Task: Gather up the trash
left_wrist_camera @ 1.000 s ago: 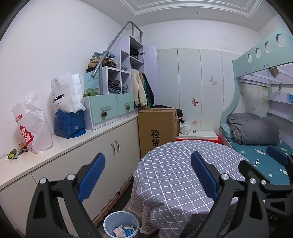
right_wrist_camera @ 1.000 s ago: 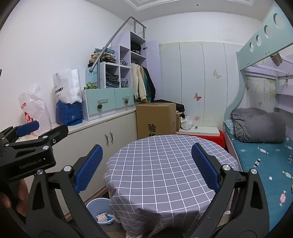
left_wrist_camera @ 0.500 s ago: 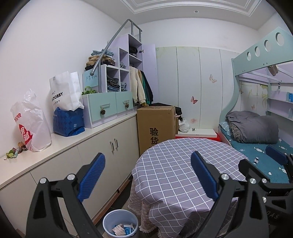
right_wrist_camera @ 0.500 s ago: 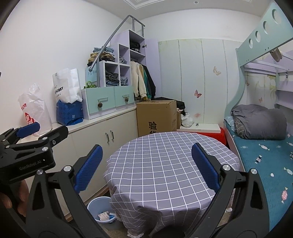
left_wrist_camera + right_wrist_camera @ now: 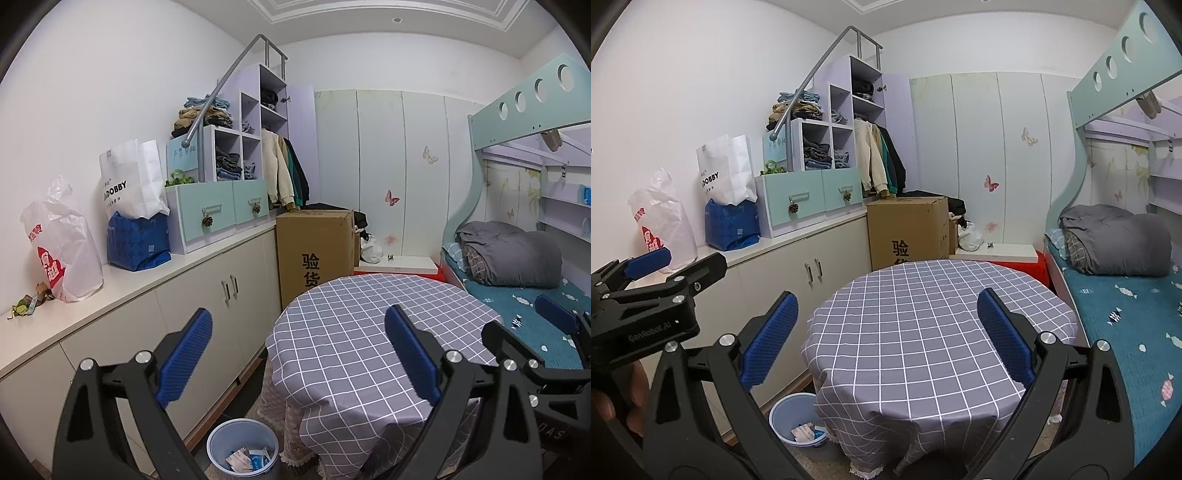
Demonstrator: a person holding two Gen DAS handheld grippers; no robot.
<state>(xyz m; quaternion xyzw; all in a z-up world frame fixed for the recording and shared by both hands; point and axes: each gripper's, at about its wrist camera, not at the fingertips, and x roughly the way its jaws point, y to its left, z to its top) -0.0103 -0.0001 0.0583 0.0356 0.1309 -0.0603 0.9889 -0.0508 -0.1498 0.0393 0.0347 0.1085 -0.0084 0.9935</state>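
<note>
L gripper point(image 5: 297, 354): fingers spread wide, nothing btwn them; blue pads point(image 5: 184, 356) bare. Held in air above the near edge of the round bench point(image 5: 369, 332).

R gripper point(image 5: 886, 339): fingers likewise wide apart, empty. Held over the same bench, just beside the L unit, which shows at the left edge of the R view.

Round bench: grey check cloth, top bare in both views; no trash seen on it.

Bin point(image 5: 242, 448): pale blue, round, on the floor at the bench's left foot, btwn bench and cabinet point(image 5: 207, 302). Upright, mouth facing up, long axis vertical. Holds paper scraps/wrappers point(image 5: 247, 458), white w/ some blue, lying flat and jumbled; no clear single direction. Approx a shallow layer; rim part hidden by cloth in the R view.

Small scraps point(image 5: 27, 302): on the cabinet top, far left, just beside a white plastic bag point(image 5: 61, 251). Greenish/brown, crumpled; possibly trash, too small to tell. Lie roughly along the counter edge.

Other: white paper bag point(image 5: 131, 181) on a blue bag point(image 5: 138, 242); cardboard box point(image 5: 316, 254); bed point(image 5: 524, 306) w/ grey duvet.

Progress (judged): some trash already in bin; bench looks done. Left, prob.: the counter scraps, if they count. Neither gripper is holding or near anything. Could be late stage or btwn pickups; can't say which.
</note>
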